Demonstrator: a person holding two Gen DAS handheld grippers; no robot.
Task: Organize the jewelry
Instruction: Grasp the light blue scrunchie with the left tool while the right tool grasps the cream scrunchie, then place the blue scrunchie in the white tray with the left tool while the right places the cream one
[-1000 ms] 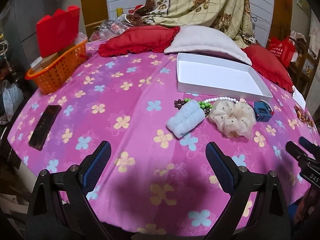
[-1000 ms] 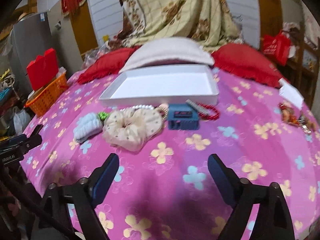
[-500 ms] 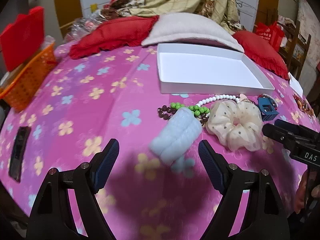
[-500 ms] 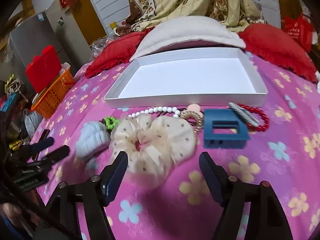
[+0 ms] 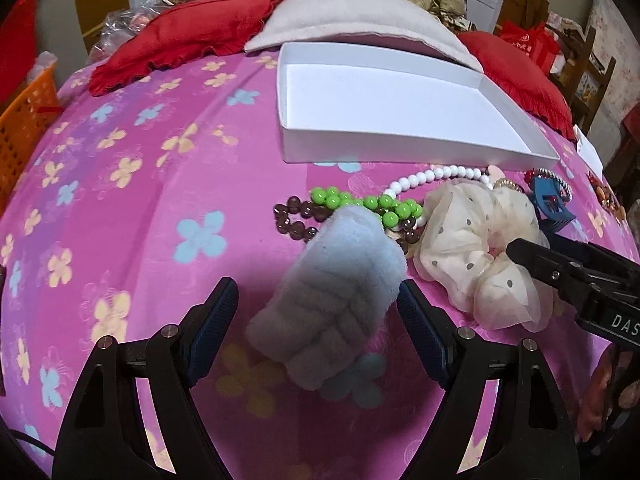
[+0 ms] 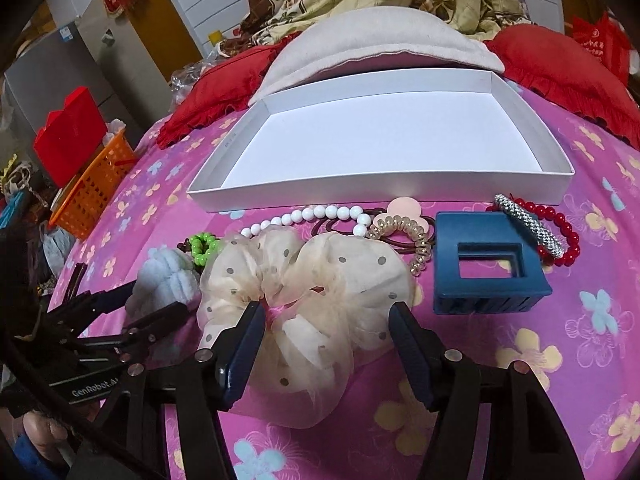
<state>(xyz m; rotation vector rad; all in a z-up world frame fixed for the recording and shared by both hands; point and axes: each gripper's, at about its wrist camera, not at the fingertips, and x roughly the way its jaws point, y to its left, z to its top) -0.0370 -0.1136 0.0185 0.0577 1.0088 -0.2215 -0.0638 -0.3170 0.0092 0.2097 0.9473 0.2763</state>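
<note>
A pile of jewelry lies on the pink flowered bedspread in front of an empty white tray (image 5: pixel 384 148) (image 6: pixel 400 188). My left gripper (image 5: pixel 318 300) is open, its fingers either side of a light blue fluffy band (image 5: pixel 332 296) (image 6: pixel 164 280). My right gripper (image 6: pixel 326 320) is open, its fingers either side of a cream dotted scrunchie (image 6: pixel 312 280) (image 5: pixel 472 236). Beside them lie green beads (image 5: pixel 360 202), brown beads (image 5: pixel 296 220), a white bead string (image 6: pixel 320 216), a coiled hair tie (image 6: pixel 404 232), a blue claw clip (image 6: pixel 484 268), and red and silver bracelets (image 6: pixel 556 232).
Red and beige pillows (image 5: pixel 352 20) lie behind the tray. An orange basket (image 6: pixel 92 188) with a red box stands at the far left. More small items lie at the bed's right edge (image 5: pixel 608 196).
Both grippers have moved forward and down to the pile. The left now straddles the blue band, the right straddles the scrunchie. Both stay open.
</note>
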